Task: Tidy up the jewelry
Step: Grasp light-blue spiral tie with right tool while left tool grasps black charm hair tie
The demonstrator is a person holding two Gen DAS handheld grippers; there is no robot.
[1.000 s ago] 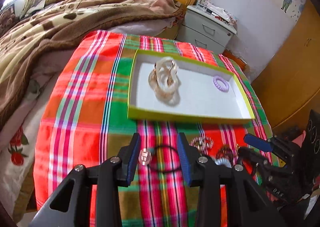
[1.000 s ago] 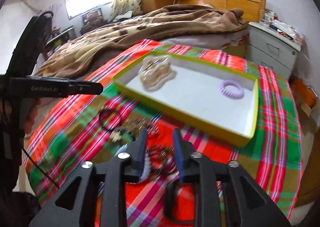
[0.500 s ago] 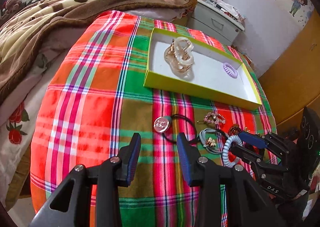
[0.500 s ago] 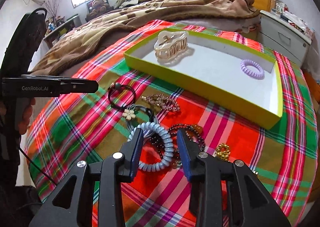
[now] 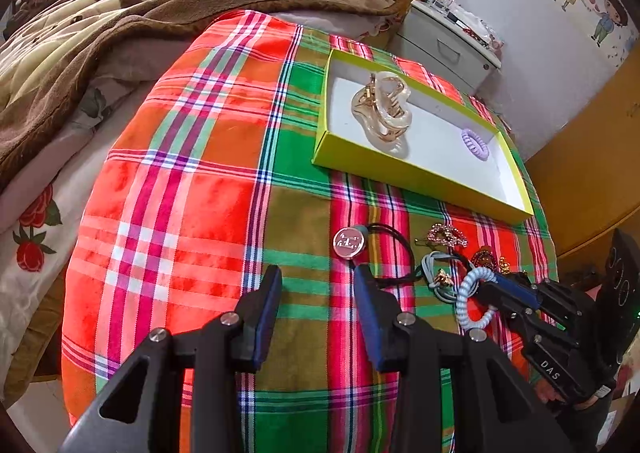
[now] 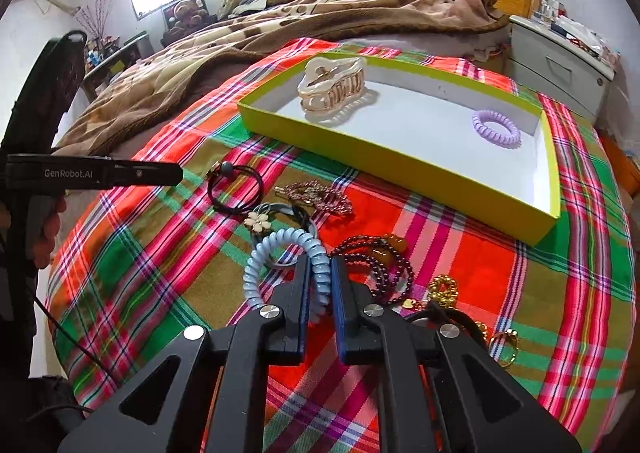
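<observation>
Plaid cloth (image 6: 460,237) covers the table. Left gripper (image 5: 318,289) hovers above the cloth, jaws apart, nothing between them; just ahead of it lies a black hair tie (image 5: 394,253) with a round metal charm (image 5: 349,243). Next right: a grey tie with a flower (image 6: 259,222), a pink clip (image 6: 316,195), dark beads (image 6: 376,257), gold pieces (image 6: 442,287). Right gripper (image 6: 320,277) is clamped on a blue coil tie (image 6: 288,253), raised off the cloth. Beyond, the yellow-green tray (image 6: 400,169) holds a claw clip (image 6: 332,85) at its left end and a purple coil tie (image 6: 496,128) toward its right.
</observation>
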